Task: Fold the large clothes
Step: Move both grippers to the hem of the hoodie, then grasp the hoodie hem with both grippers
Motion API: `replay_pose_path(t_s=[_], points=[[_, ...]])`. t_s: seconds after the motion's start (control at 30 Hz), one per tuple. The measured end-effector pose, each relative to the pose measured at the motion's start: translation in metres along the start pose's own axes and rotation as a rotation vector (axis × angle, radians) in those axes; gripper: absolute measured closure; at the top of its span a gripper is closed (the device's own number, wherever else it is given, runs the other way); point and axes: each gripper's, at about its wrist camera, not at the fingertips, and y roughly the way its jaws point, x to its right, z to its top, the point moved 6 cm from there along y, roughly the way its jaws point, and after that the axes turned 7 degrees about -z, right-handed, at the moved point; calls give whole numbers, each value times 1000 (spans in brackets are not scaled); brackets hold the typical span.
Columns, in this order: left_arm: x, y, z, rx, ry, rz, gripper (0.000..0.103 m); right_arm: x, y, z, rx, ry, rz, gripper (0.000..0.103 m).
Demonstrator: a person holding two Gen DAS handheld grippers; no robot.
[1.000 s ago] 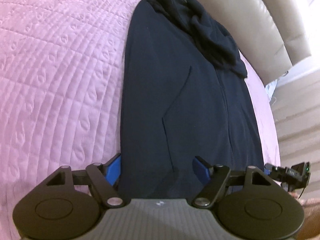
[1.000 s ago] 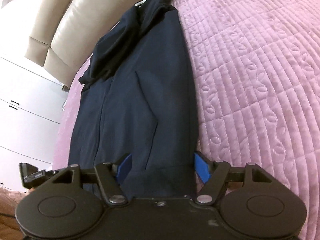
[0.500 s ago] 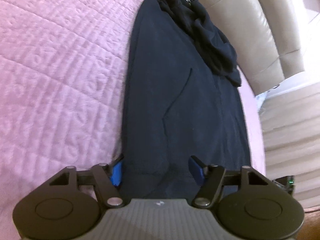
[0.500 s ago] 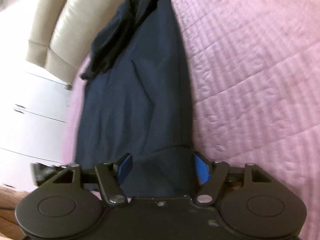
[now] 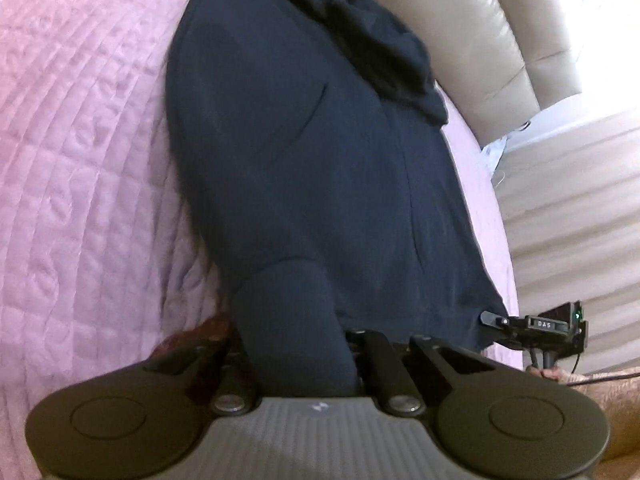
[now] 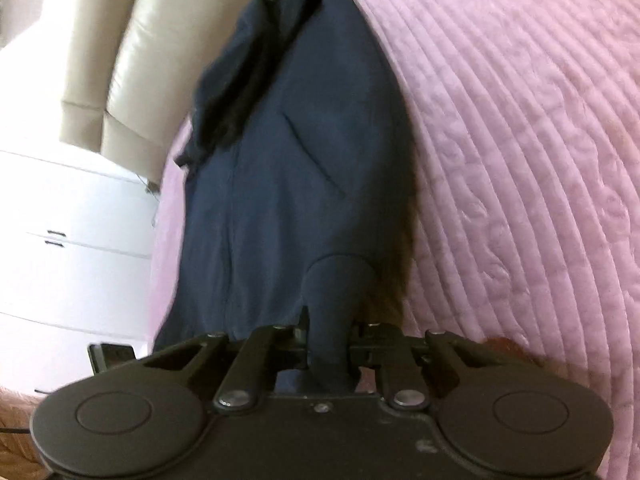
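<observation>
The dark navy garment (image 5: 304,168) lies lengthwise on a pink quilted bedspread (image 5: 80,160), running away from both cameras toward a cream leather headboard (image 5: 480,40) — its far end is bunched into a darker, crumpled mass (image 5: 372,40) near the headboard. A slanted pocket seam and a long centre seam show on the flat front panel. The near hem is lifted off the bedspread at two places. The left gripper (image 5: 296,344) has its jaws drawn narrow on a gathered fold of the hem, which rises as a rounded hump straight out of the jaws; the blue pads are hidden by cloth. The right gripper (image 6: 330,340) is likewise pinched in on a narrower tongue of the same hem, nearer the garment's edge beside the open bedspread. In the left wrist view the right gripper's side, with a small display unit, pokes in at the right, just beside the hem corner. White drawers (image 6: 72,240) stand beyond the bed's edge — the headboard meets them at the left of the right wrist view
</observation>
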Motion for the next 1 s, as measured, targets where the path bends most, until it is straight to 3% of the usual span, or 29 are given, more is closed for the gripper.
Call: replay_pose_path(t_s=[0.2, 0.33, 0.5, 0.67, 0.77, 0.87, 1.0], points=[[40, -38, 14, 240, 169, -20, 97, -31, -36, 21, 142, -71, 51, 88], [71, -46, 34, 321, 217, -55, 97, -52, -57, 44, 241, -101, 84, 88], [112, -51, 71, 351, 321, -57, 97, -83, -82, 87, 398, -99, 147, 91], [153, -49, 140, 402, 362, -69, 97, -118, -99, 149, 544, -108, 206, 91], [171, -40, 180, 394, 389, -70, 97, -134, -87, 181, 562, -132, 195, 92], [174, -19, 207, 341, 408, -62, 97, -139, -58, 210, 541, -211, 82, 92], [164, 9, 242, 313, 411, -37, 97, -136, -17, 250, 505, -238, 34, 96]])
